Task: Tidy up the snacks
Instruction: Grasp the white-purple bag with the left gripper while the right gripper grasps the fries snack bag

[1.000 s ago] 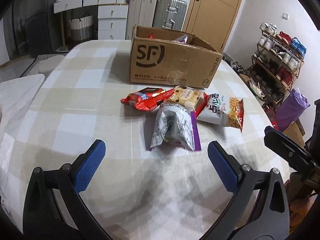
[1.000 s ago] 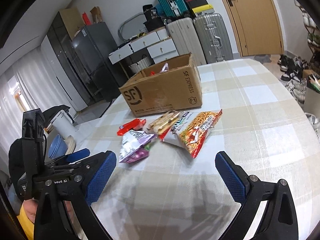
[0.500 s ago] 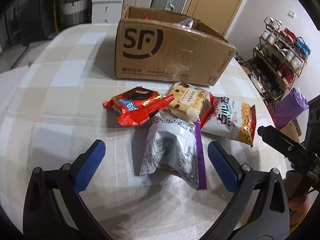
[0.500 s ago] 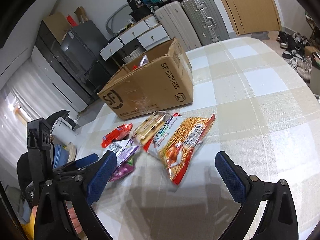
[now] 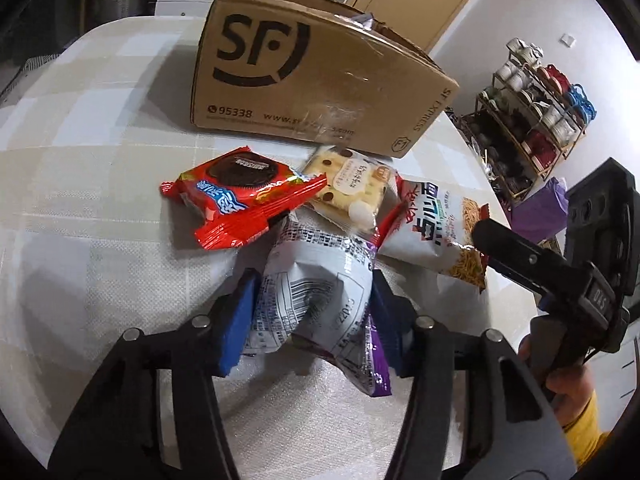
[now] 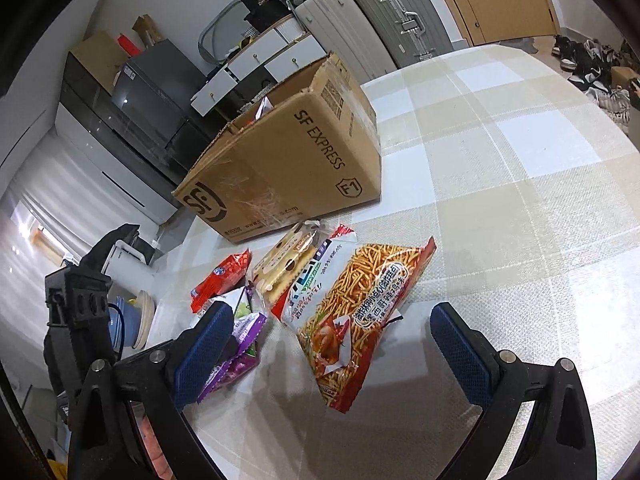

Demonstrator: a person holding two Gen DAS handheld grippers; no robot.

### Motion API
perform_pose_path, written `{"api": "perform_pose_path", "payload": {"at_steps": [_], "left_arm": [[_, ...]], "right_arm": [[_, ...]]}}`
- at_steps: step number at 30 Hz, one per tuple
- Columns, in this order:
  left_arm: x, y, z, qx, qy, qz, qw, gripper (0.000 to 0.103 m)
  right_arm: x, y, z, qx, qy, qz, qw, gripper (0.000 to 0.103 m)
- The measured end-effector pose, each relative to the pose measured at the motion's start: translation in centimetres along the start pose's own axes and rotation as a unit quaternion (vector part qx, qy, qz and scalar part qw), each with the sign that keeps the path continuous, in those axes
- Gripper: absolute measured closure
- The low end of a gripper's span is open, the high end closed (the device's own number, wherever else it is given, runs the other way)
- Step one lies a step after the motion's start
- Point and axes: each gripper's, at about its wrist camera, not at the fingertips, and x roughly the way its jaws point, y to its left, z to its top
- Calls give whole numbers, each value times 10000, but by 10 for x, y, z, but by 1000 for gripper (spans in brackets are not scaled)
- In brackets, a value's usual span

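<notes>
Lower centre of the left wrist view: the left gripper is being closed around the silver-and-purple snack bag, which is sitting between the blue pads; the foil is being touched on both sides and looks crumpled, though how firmly it is being squeezed cannot be told. The bag is lying nearest the camera on the checked surface, probably why it is being taken first. Just beyond it, the red cookie pack, the pale biscuit pack and the noodle-snack bag are being left in an overlapping cluster, close before the cardboard box in the upper middle, which is standing open-topped and judged to be the place where the snacks are being gathered. In the right wrist view, the right gripper is being held wide open, nothing between its pads, low in the frame over the near end of the noodle-snack bag, seemingly lined up for it. The other hand's tool is being seen at the left edge, beside the purple bag.
</notes>
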Motion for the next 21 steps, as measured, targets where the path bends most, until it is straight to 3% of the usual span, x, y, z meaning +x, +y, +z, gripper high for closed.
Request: {"api": "perform_pose_path", "payload": {"at_steps": [11, 21], "left_arm": [[-10, -2, -17, -74, -6, -115, 9999, 56], [-51, 5, -39, -33, -277, -213, 9994, 56]], "right_arm": [[-10, 4, -10, 20, -45, -88, 9999, 2], [-24, 7, -28, 53, -48, -220, 9997, 2]]}}
